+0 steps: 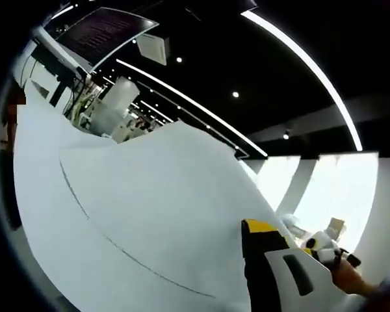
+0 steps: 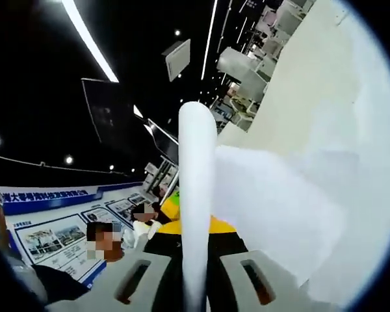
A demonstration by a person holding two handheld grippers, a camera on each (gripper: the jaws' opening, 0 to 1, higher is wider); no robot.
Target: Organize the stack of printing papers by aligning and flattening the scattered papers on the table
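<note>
Between our right gripper (image 2: 194,286) jaws, a paper stack (image 2: 196,195) stands edge-on, clamped | left gripper (image 1: 273,260) grips the sheets' (image 1: 156,214) corner, one jaw visible, seemingly closed on them | lifted off the table, we judge: squaring step | next: tap edges level, lay flat.

Exhibition or showroom hall: black ceiling with long white LED light strips (image 1: 305,65), blue-and-white printed display boards (image 2: 58,227), white booth structures (image 2: 244,68).
</note>
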